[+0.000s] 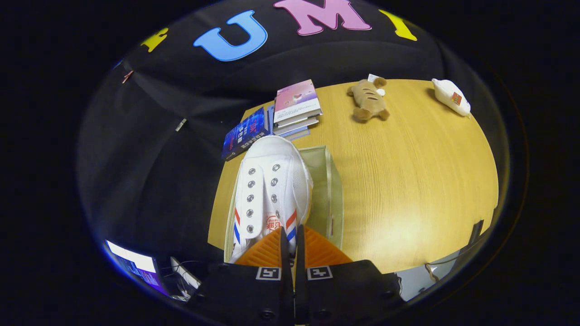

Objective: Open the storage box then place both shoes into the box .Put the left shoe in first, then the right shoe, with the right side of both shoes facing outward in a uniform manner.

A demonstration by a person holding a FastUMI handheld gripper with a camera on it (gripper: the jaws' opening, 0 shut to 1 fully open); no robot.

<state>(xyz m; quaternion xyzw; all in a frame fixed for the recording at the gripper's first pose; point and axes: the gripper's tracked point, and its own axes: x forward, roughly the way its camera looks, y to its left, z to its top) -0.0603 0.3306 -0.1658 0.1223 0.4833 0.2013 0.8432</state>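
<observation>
Gripper view: claw point(292, 235) clamped on the white shoe point(272, 190) at frame centre, carrying it over the open storage box point(333, 194) for dropping in.

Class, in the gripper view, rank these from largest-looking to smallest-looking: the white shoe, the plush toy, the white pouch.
1. White shoe, held in the hand-held gripper, though nearness inflates it.
2. Plush toy and white pouch: they look alike, too close to rank.
</observation>
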